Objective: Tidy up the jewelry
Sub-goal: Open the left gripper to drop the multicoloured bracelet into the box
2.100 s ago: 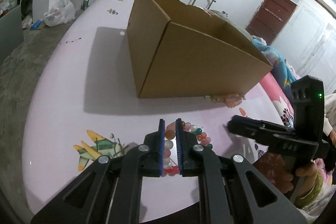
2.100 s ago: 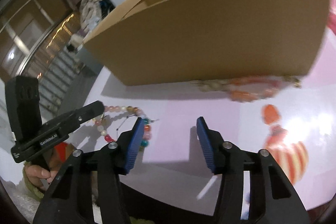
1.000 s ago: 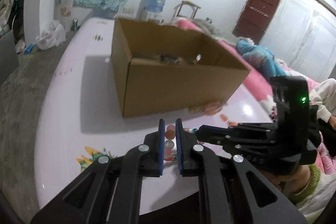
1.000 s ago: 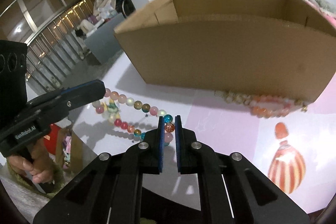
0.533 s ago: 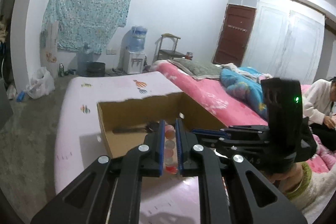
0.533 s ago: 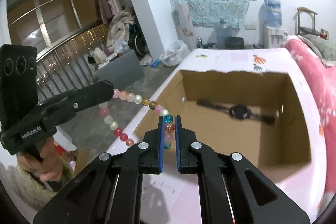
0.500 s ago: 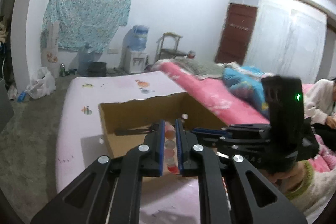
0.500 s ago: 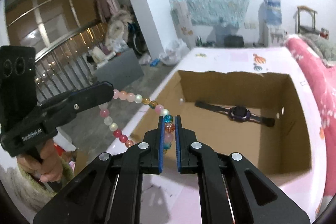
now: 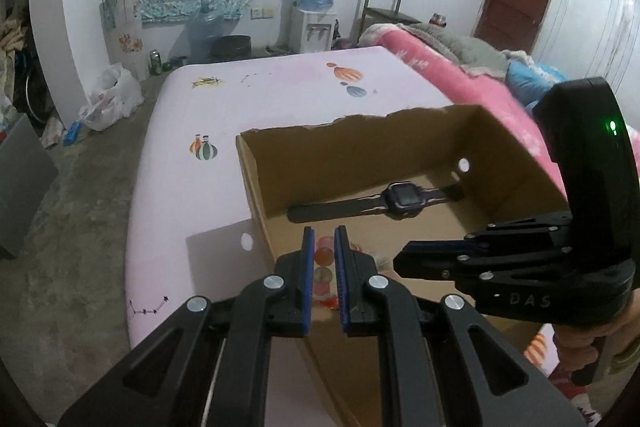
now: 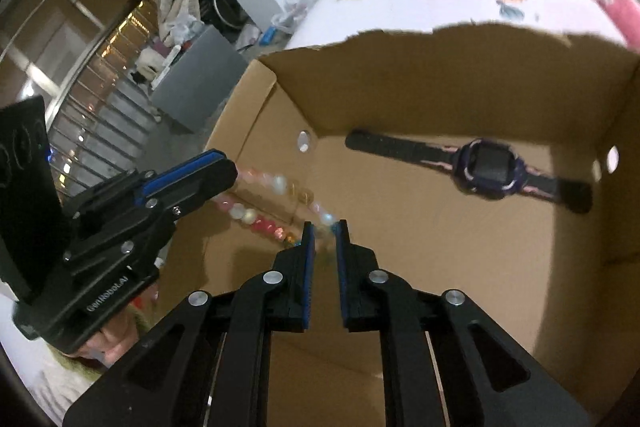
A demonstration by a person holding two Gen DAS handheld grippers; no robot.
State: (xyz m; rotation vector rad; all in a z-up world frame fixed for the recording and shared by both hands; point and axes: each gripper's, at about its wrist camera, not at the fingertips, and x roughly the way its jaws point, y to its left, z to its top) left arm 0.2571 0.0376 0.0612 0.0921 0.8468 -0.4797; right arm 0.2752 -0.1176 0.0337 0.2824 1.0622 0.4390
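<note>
Here both grippers, left gripper and right gripper, are pinching the bead necklace over the cardboard box; uneven release risks it snagging on the wristwatch.

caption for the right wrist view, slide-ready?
Both grippers, right gripper and left gripper, hold a bead bracelet over the cardboard box containing a watch.

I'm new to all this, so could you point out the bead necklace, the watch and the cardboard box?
bead necklace (image 10: 260, 223): right wrist view, on the pink beads of the hanging strand.
watch (image 10: 486, 169): right wrist view, on its dark screen.
cardboard box (image 9: 360, 147): left wrist view, on the inner far wall.
</note>
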